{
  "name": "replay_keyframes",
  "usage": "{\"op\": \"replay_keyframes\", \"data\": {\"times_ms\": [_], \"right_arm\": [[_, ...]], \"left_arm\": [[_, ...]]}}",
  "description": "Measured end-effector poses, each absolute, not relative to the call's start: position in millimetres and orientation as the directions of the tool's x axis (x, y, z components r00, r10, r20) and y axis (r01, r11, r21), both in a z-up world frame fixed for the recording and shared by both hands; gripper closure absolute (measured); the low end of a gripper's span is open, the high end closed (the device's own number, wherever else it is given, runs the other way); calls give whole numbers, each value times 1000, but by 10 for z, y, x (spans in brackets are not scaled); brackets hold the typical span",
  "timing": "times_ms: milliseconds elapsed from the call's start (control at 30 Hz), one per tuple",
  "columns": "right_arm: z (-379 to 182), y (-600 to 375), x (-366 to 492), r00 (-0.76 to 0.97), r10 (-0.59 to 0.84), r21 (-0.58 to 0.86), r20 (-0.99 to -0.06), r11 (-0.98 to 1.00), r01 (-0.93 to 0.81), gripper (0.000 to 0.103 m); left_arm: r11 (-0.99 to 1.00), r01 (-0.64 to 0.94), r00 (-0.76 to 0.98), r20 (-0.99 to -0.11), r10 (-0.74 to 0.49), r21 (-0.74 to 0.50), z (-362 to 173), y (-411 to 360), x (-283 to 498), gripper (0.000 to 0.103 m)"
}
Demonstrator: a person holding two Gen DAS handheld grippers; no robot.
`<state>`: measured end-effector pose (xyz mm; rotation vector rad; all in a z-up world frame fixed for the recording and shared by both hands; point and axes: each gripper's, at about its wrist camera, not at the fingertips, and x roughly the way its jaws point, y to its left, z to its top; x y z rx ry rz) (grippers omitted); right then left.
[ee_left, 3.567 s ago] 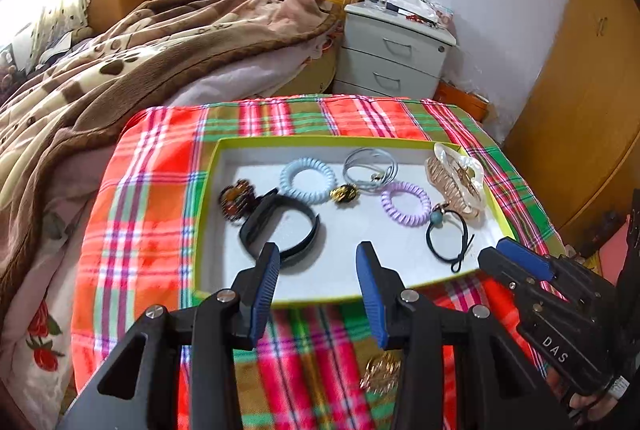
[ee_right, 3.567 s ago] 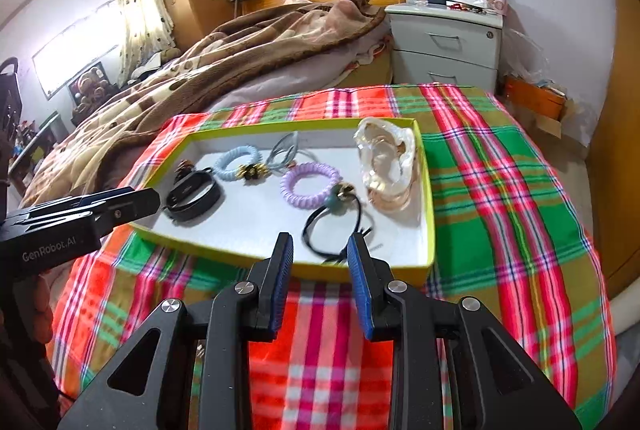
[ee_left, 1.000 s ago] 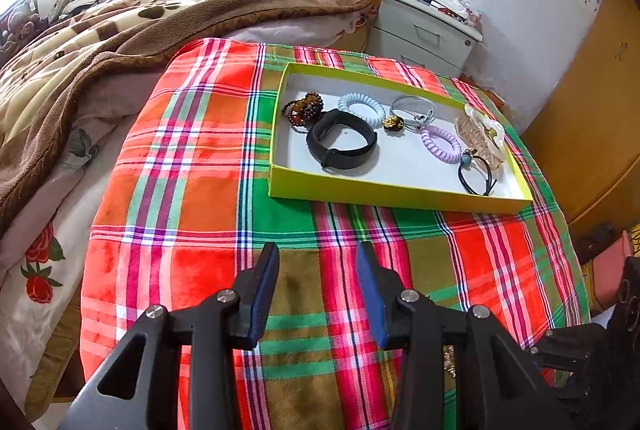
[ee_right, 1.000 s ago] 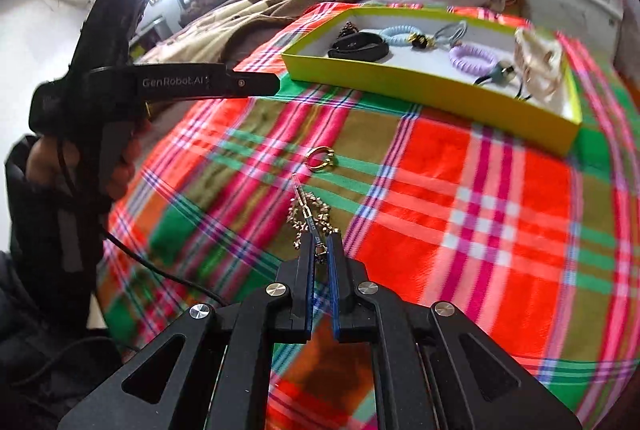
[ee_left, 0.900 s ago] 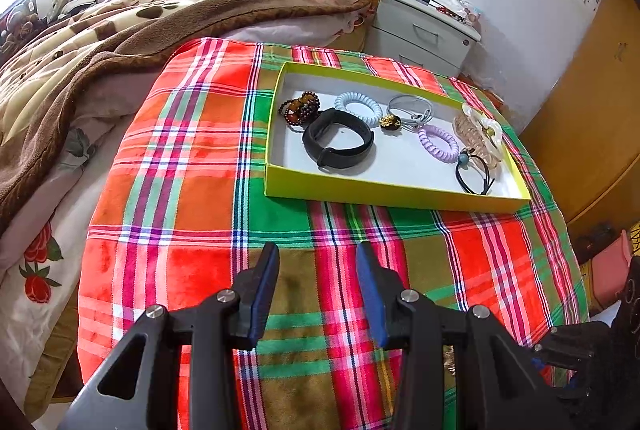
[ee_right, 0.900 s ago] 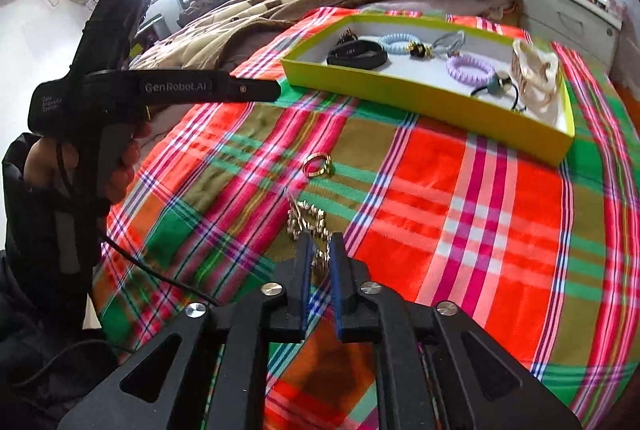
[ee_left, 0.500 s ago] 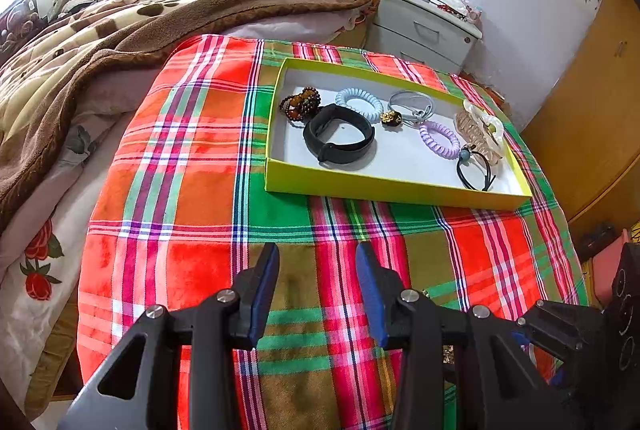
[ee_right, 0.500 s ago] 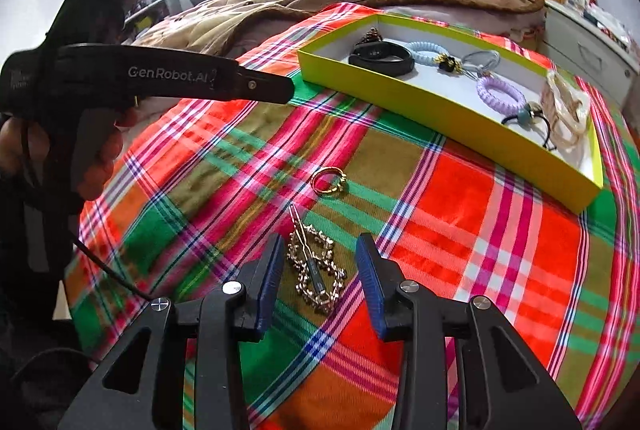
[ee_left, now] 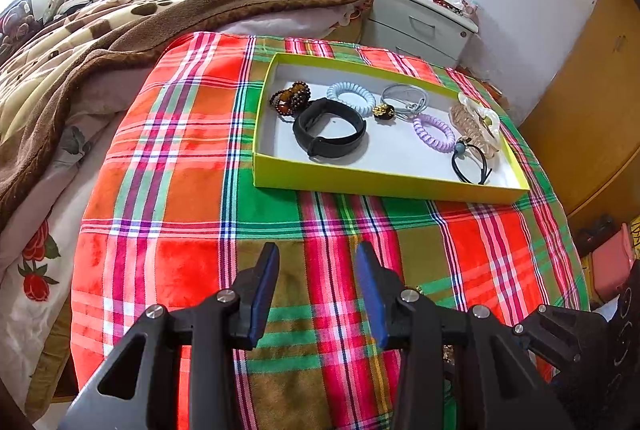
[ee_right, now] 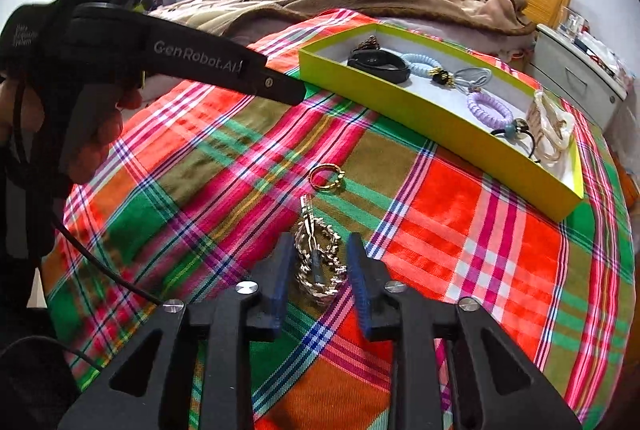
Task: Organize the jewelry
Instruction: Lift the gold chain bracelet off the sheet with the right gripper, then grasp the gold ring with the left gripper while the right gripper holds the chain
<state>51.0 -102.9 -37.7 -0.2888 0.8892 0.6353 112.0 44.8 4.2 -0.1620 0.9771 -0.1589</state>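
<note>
A silver ornate hair clip lies on the plaid cloth between the blue pads of my right gripper. Its jaws are closing around the clip, with a thin gap still showing on each side. A gold ring rests just beyond the clip. Farther off stands the yellow-green tray, holding a black band, a brown bead bracelet, coil hair ties, a clear claw clip and a black hair tie. My left gripper hovers open over bare cloth, short of the tray.
The plaid cloth covers a round-edged table that drops off at the left and near sides. A bed with a brown blanket lies behind, and a grey nightstand beside it. A hand holds the left gripper's handle at the left.
The right gripper was shut on the clip's pin, then opened wide and now narrows around the clip's body, having rolled a little. The left gripper has stayed still and open.
</note>
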Motion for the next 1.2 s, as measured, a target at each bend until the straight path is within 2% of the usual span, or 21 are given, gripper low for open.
{"op": "replay_keyframes", "data": {"times_ms": [233,267,333,767,1200], "right_arm": [[-336,-1209,503,495,405,70,-769,823,-564,81],[-322,-1239,505,502,404,75,-765,829,-554,85],[-290,-1310,517,516,405,90,-755,843,-530,85],[-202,-1620,550,572,392,142,-720,891,-431,85],[-204,-1672,545,574,402,166,-714,893,-419,85]], "left_arm": [[973,88,541,-809,-228,-215,37,381,1107,61],[972,96,541,-808,-233,-216,36,369,1101,61],[970,114,538,-808,-241,-214,37,334,1085,61],[937,312,484,-823,-296,-154,-52,-123,910,61],[941,320,478,-838,-265,-115,-131,-252,912,62]]}}
